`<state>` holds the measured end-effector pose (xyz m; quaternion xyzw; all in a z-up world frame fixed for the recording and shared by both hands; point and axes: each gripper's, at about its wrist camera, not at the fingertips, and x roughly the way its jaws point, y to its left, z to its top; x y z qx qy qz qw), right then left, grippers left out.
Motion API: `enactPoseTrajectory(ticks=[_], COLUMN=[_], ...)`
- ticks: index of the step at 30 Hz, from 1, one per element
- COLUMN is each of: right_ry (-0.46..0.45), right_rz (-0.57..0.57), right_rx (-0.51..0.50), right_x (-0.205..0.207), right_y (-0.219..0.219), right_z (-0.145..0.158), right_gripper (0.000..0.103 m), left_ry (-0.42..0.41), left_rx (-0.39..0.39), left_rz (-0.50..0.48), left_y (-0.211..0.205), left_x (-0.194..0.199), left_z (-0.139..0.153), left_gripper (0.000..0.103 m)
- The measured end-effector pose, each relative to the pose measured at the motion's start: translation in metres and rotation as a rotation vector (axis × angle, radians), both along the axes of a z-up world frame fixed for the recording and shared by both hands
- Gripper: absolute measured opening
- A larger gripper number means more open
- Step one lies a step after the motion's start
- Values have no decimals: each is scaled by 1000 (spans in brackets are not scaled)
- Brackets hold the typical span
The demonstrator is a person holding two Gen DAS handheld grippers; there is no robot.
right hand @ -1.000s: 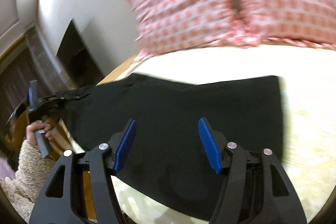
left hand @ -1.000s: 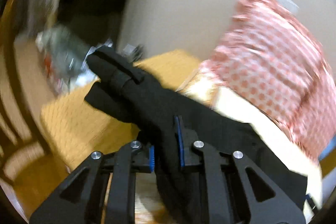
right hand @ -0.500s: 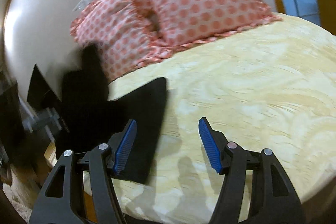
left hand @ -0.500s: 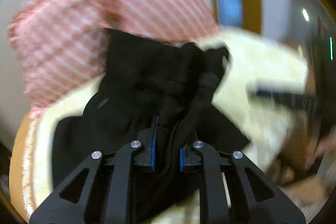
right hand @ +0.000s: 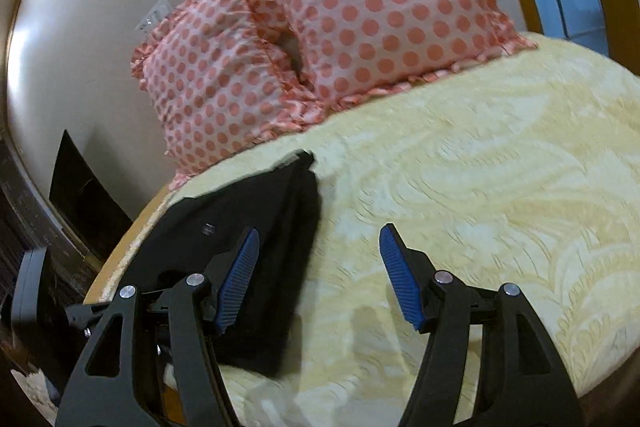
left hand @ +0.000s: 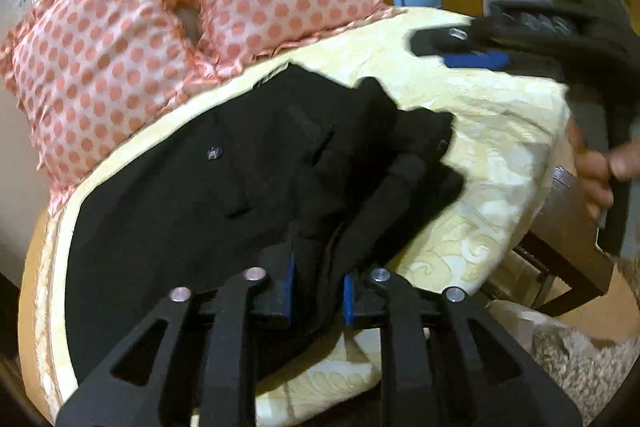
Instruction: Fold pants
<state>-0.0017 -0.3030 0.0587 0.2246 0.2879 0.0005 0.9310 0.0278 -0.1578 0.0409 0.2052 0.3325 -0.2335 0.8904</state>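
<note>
The pants (left hand: 224, 187) are matt black woven cloth with one small shiny button, lying on a bed (right hand: 480, 195) covered in pale yellow fabric with a raised, swirling texture. At the far side, two pillows (right hand: 320, 39) wear thin, slightly glossy pink cloth with coral dots and frilled edges. The fingers (right hand: 400, 279) are matt black plastic with ribbed blue pads and bright metal screws.

Two pink dotted pillows (right hand: 320, 39) lean against a pale wall (right hand: 96, 11) at the head of a yellow patterned bedspread (right hand: 500, 187).
</note>
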Motion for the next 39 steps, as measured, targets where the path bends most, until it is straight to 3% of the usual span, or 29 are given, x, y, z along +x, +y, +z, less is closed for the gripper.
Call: enactPoseTrajectory(ticks=[1,3,5,6,8,10,14,15,20,23,25,31,33,38,39], right_ry=[-15,-46,-70,-73,-54,10,179,171,185,177,229,353,378,329,311], right_rz=[15,57,123,157,239,309,308,313,302,190,158,160,169,234,266], right_rx=[-13,-31,-38,-38,-29,-31,-75,-67,92,23,0,-7,2,-23,-44], right_x=[3,8,15,18,29,44,57,54,58,77,99,145,149,149,148], right_y=[5,18,34,42,61,82,97,95,66,40,28,16,15,24,29], right_z=[7,18,26,26,22,8,-24,-25,-11,5,0,-31,-39,-36,-33], right_gripper=[65,65,65,66,67,67,67,67,68,69,69,69,69,39,27], left_ry=[29,67,6,-55,-104,-97,40,80,15,9,4,-1,25,-14,-11], left_rx=[-57,-237,-376,-411,-394,-328,-267,-276,-307,-340,-341,-350,-395,-512,-521], left_rz=[-13,-39,-3,55,157,276,372,373,353,335,333,316,301,379,404], left_y=[8,34,65,82,99,113,126,129,131,135,135,136,144,187,195], left_x=[-3,-10,-15,-14,-7,9,30,33,25,21,20,15,16,39,48], left_z=[7,26,45,52,52,39,-2,-14,-23,-25,-25,-24,-15,22,26], left_gripper=[33,67,92,97,97,97,97,97,100,101,101,101,100,100,100])
